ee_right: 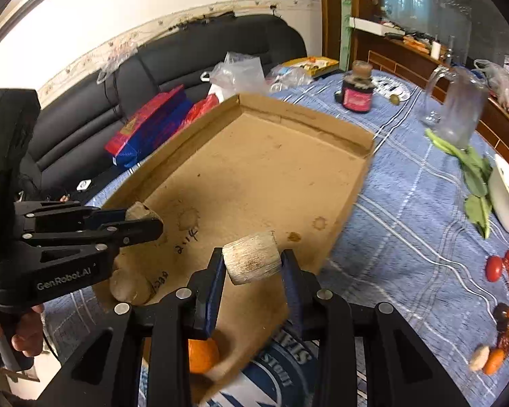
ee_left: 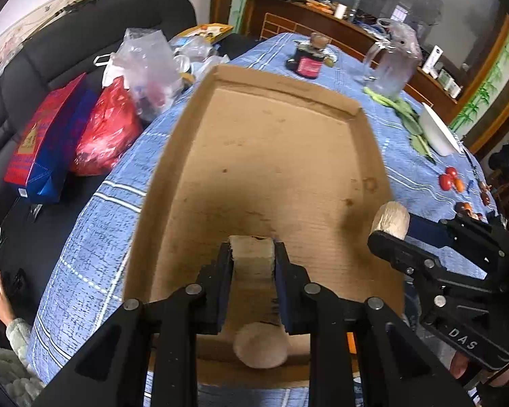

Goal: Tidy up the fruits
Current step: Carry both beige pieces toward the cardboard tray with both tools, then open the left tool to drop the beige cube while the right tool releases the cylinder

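Note:
A shallow cardboard tray (ee_left: 288, 95) (ee_right: 288, 108) lies on a blue checked tablecloth. My left gripper (ee_left: 252, 254) (ee_right: 142, 218) is shut on a pale beige chunk (ee_left: 252, 252) (ee_right: 139, 210), held over the tray's near end. My right gripper (ee_right: 252, 263) (ee_left: 388, 227) is shut on a pale fibrous cylinder piece (ee_right: 252, 261) (ee_left: 392, 220) above the tray's near right side. A round beige piece (ee_left: 259, 344) (ee_right: 129, 286) rests in the tray's near corner. An orange (ee_right: 202, 356) shows below the right gripper.
Small red and orange fruits (ee_left: 451, 178) (ee_right: 504, 268) lie on the cloth to the right, with mixed pieces (ee_right: 498, 339) nearer. A white bowl (ee_right: 507, 193), green leaves (ee_right: 475, 176), a glass jug (ee_right: 458, 108) and a dark jar (ee_right: 358, 90) stand beyond. Bags (ee_left: 101, 129) sit on a black sofa left.

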Available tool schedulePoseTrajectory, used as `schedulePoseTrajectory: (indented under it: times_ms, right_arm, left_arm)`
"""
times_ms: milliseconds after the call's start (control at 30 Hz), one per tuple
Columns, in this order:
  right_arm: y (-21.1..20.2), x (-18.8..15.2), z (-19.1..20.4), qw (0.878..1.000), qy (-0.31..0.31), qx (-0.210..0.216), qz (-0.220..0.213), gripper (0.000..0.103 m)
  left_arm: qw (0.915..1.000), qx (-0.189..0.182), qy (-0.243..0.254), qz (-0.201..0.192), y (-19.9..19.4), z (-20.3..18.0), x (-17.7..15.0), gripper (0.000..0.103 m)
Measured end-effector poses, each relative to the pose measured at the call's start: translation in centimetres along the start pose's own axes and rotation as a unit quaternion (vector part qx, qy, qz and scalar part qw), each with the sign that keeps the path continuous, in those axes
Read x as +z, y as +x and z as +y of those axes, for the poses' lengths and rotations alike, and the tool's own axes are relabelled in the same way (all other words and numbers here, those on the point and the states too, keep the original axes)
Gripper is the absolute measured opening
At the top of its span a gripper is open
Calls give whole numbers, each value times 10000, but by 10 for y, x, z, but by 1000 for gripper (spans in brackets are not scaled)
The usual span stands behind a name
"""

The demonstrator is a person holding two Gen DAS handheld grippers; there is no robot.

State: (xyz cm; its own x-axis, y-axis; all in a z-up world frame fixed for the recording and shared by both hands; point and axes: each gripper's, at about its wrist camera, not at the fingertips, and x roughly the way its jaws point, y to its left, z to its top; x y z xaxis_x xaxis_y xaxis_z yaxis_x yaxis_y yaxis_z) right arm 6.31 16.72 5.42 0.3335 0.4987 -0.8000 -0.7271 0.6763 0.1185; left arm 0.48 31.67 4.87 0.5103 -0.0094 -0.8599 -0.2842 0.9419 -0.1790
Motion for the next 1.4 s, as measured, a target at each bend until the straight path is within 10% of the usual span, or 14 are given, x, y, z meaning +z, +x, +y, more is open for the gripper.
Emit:
schedulePoseTrajectory:
  times_ms: [700,867,1400]
  right_arm:
    - [41,-5,9,9992,-116,74,369,36]
    - [40,-6,12,9990,-170,29,408,36]
    - [11,-19,12,9992,-171,-174,301,40]
  left_arm:
    - [9998,147,6,131,23,6,-2,24]
    - [9996,239,10,163,22,4,-2,45]
    - [9981,617,-2,9,4,0,-14,59]
